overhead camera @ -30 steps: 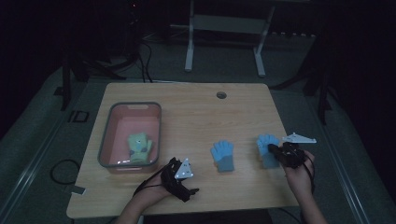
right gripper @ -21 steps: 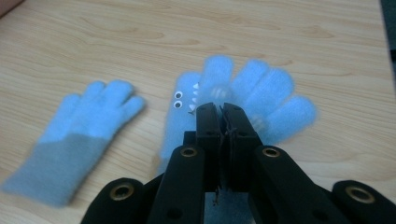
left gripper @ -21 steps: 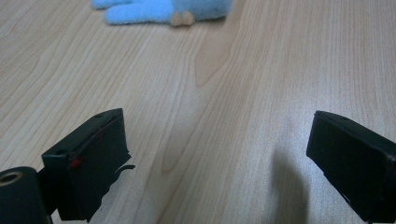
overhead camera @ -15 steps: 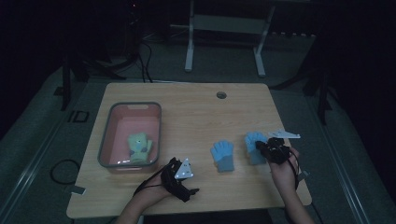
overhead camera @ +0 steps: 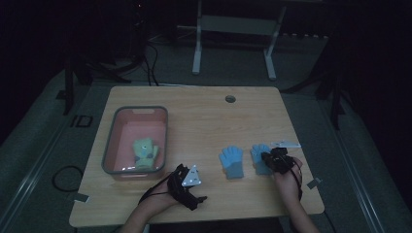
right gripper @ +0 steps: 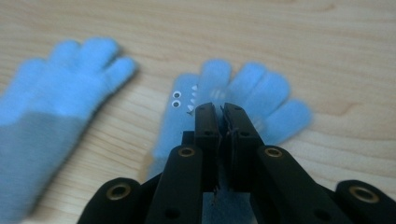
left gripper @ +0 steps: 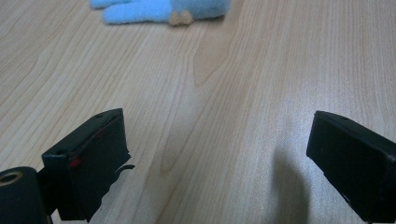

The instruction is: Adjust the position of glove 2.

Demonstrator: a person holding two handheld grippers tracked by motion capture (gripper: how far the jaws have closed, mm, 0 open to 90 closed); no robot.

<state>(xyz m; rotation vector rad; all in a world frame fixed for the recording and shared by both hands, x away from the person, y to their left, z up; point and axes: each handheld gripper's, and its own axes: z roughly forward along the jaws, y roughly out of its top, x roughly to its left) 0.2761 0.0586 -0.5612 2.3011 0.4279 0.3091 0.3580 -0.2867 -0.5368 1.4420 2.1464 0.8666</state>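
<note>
Two light blue gloves lie side by side on the wooden table (overhead camera: pixel 204 121). The plain one (overhead camera: pixel 232 161) (right gripper: pixel 51 93) is on the left. The other glove (overhead camera: pixel 257 154) (right gripper: pixel 261 93) has small eyes and teeth printed on it. My right gripper (overhead camera: pixel 266 158) (right gripper: pixel 219 112) presses down on its palm, jaws together and pinching the fabric, having just eased a hair apart. My left gripper (overhead camera: pixel 192 189) (left gripper: pixel 217 158) rests open near the front edge, with bare wood between its jaws. The plain glove's fingertips (left gripper: pixel 163 9) show at the top of the left gripper view.
A grey bin (overhead camera: pixel 109 145) with a pink floor stands at the table's left and holds a green glove (overhead camera: pixel 145 151). A round cable hole (overhead camera: pixel 230 99) is near the back edge. Metal frame legs stand on the floor behind the table.
My right gripper has come left and down with the printed blue glove, which now lies close beside the plain one. The left gripper has not moved.
</note>
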